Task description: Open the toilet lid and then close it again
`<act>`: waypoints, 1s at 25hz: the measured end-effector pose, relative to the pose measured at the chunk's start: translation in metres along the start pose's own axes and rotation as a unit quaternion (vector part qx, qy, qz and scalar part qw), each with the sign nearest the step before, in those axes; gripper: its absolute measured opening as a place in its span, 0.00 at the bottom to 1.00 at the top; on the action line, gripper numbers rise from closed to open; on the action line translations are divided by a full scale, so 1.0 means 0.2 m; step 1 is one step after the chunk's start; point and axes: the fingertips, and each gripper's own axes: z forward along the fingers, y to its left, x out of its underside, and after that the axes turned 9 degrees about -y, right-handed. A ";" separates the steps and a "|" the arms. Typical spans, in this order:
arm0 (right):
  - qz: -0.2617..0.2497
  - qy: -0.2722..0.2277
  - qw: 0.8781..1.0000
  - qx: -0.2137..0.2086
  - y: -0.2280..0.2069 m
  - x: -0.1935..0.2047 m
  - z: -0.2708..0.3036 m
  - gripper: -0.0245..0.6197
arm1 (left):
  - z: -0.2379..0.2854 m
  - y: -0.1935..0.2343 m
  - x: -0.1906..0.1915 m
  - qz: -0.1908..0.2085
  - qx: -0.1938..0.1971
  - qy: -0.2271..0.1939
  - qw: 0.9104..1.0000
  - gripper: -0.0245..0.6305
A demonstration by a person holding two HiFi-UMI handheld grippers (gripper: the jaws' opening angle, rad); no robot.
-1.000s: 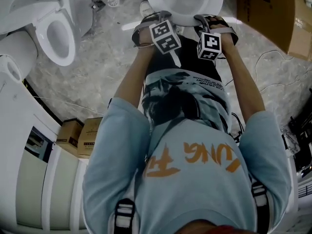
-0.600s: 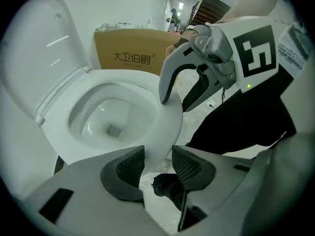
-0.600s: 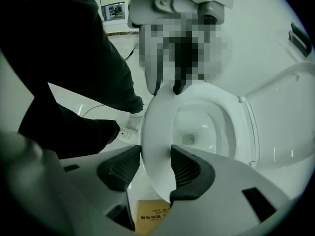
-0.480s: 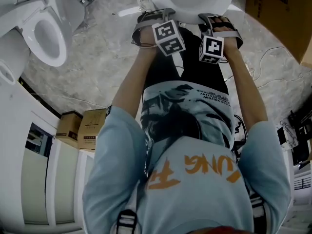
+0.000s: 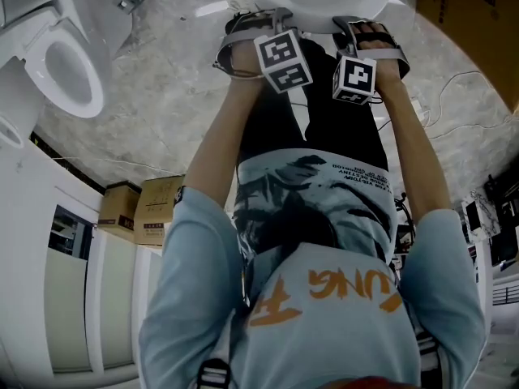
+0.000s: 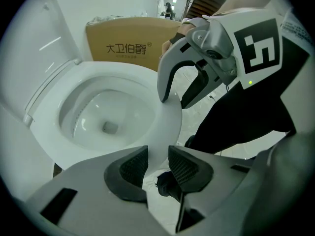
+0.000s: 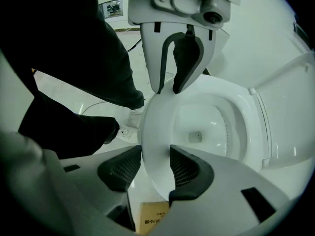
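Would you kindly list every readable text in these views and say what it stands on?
"大卫伯爵" with ®: cardboard box.
"KUNG", orange, upside down: shirt.
Too small or blurred: the orange character beside "KUNG", the shirt's fine print, the floor boxes' labels, and the carton print in the right gripper view.

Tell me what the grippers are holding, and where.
The right gripper clamps the toilet's front rim. The left gripper has just been closing its jaws around the same rim; whether they press it cannot be told.
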 end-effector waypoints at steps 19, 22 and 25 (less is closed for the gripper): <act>0.233 -0.079 0.967 0.060 -0.34 -0.14 -0.31 0.13 | -0.41 0.27 -0.36 -0.209 0.001 -0.176 0.962 0.10; 0.307 -0.120 0.939 0.100 -0.54 -0.21 -0.46 0.06 | -0.62 0.45 -0.51 -0.267 -0.035 -0.247 0.931 0.08; 0.349 -0.150 0.915 0.135 -0.73 -0.25 -0.62 0.06 | -0.84 0.60 -0.62 -0.293 -0.078 -0.297 0.905 0.08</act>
